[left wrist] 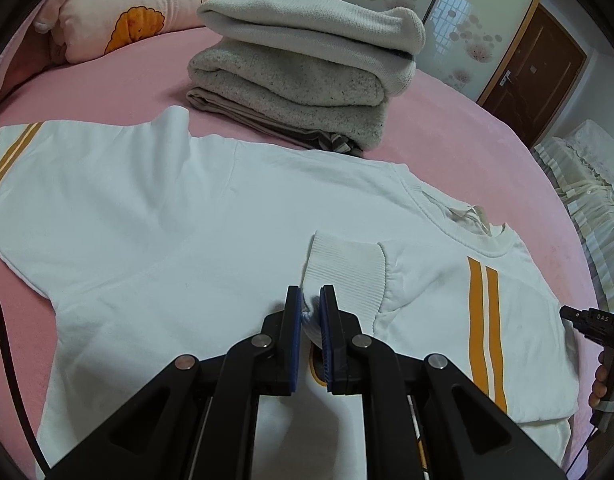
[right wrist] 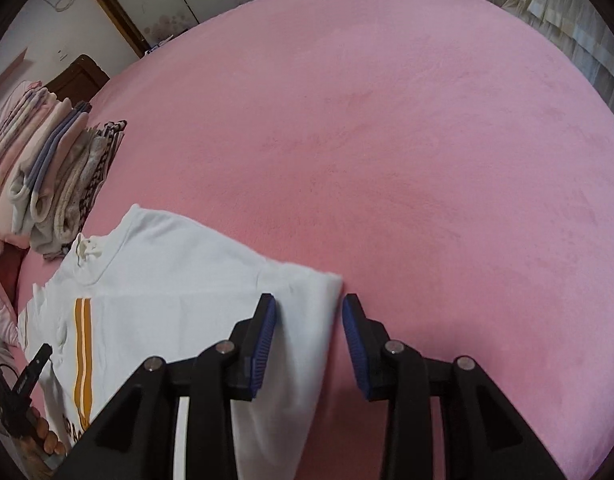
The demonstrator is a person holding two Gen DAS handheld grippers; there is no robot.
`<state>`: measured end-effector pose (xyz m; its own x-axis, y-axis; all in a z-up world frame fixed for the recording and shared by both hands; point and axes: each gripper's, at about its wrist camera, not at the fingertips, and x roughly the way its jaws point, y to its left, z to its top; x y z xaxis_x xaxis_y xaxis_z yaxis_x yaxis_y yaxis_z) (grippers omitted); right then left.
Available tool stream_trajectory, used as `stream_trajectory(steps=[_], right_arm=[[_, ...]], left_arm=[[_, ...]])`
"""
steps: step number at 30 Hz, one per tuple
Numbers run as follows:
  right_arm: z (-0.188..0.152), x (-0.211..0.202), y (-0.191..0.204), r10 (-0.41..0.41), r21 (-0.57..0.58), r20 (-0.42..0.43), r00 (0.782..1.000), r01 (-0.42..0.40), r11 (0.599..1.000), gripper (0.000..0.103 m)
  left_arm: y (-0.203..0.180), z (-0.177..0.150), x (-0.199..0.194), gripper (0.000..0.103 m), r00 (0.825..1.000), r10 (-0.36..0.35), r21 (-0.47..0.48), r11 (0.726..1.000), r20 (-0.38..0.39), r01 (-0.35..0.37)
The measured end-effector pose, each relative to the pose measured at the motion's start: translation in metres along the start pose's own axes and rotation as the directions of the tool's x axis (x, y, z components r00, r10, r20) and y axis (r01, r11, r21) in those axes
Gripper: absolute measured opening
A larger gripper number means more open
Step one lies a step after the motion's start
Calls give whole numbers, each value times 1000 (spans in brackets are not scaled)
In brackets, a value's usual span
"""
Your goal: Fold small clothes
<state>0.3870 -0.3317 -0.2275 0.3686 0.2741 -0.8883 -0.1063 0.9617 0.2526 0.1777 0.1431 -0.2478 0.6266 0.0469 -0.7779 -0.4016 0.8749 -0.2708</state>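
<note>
A white sweatshirt [left wrist: 167, 220] with orange stripes lies spread flat on the pink bed [left wrist: 107, 88]. One sleeve is folded in across the body, its ribbed cuff [left wrist: 347, 268] lying just below the neckline. My left gripper [left wrist: 310, 300] is shut on a pinch of that sleeve's fabric right behind the cuff. In the right wrist view the sweatshirt [right wrist: 179, 280] reaches in from the left. Its outer corner lies between the blue pads [right wrist: 353, 332] of my right gripper [right wrist: 307, 312]. That gripper is open, its jaws well apart and not pressing the cloth.
A stack of folded grey and beige clothes [left wrist: 307, 80] sits just beyond the sweatshirt, with a pink pillow [left wrist: 119, 20] at the back left. A second folded pile [right wrist: 55, 184] lies left of the collar. Pink bed [right wrist: 407, 140] stretches right of the sweatshirt. A person's hand [left wrist: 599, 384] shows at the edge.
</note>
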Motion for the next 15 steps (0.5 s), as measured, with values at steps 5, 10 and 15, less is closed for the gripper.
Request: stream_trajectory(steps=[5,10,15], right_arm=[[5,-6,26,-104,-129,83,991,114,985,4],[3,2,32,-179,-194,120,976,200,960,4],[-10,15,34,-230,-230,147,962,259,938,5]], left_arm=[[-3,-2,1,7,1000,18,15,1000,19,-18],[-8,-8,5,7,996,72,43,996,49,-74],[6,-8,15,7,994,104,-1,995,23,-104]])
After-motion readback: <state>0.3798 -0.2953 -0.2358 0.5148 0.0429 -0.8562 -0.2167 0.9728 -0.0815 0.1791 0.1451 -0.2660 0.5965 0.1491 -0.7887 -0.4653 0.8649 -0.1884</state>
